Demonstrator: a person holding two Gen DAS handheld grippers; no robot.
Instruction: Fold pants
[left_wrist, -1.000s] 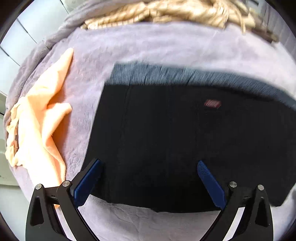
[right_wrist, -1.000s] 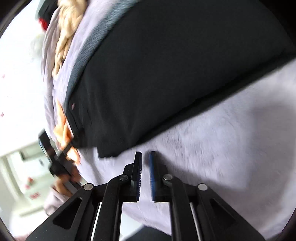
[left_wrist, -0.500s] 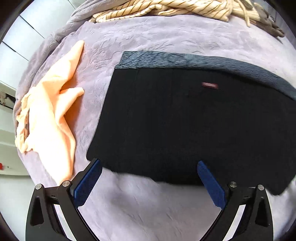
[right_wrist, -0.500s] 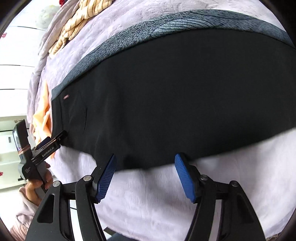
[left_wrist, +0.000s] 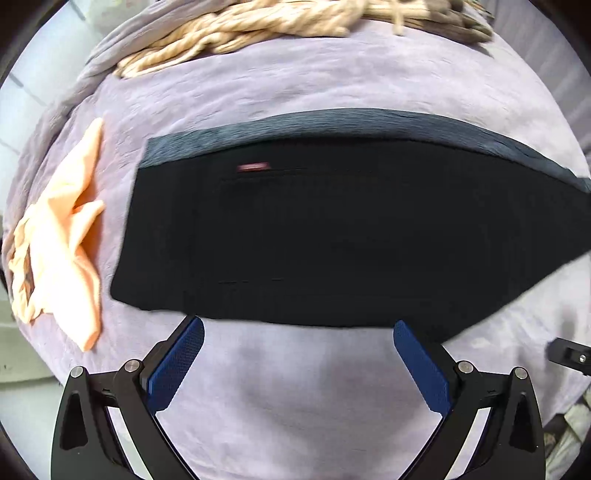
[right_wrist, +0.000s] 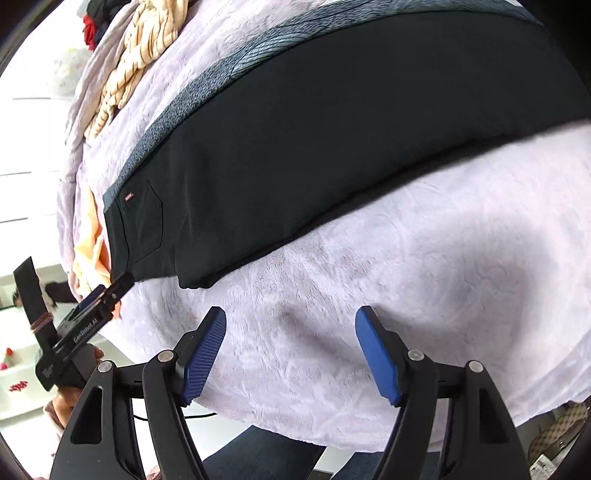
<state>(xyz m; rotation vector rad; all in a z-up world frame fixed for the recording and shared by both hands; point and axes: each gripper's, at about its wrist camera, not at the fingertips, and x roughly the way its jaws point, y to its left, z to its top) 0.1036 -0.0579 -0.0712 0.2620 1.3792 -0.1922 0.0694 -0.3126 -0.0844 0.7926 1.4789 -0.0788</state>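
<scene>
Currently both the left gripper (left_wrist: 298, 330) and right gripper (right_wrist: 290, 318) spread wide, empty, just short of the flat black pants (left_wrist: 332, 236) on the lilac blanket (left_wrist: 295, 387).

Both our grippers now sit back from the pants (left_wrist: 332, 236). The left gripper (left_wrist: 298, 360), which straddled the near hem a second ago, is over bare blanket (left_wrist: 295, 406). The right gripper (right_wrist: 291, 350), fingers (right_wrist: 204, 354) nearly together a second ago, is spread wide, farther from the hem.
</scene>
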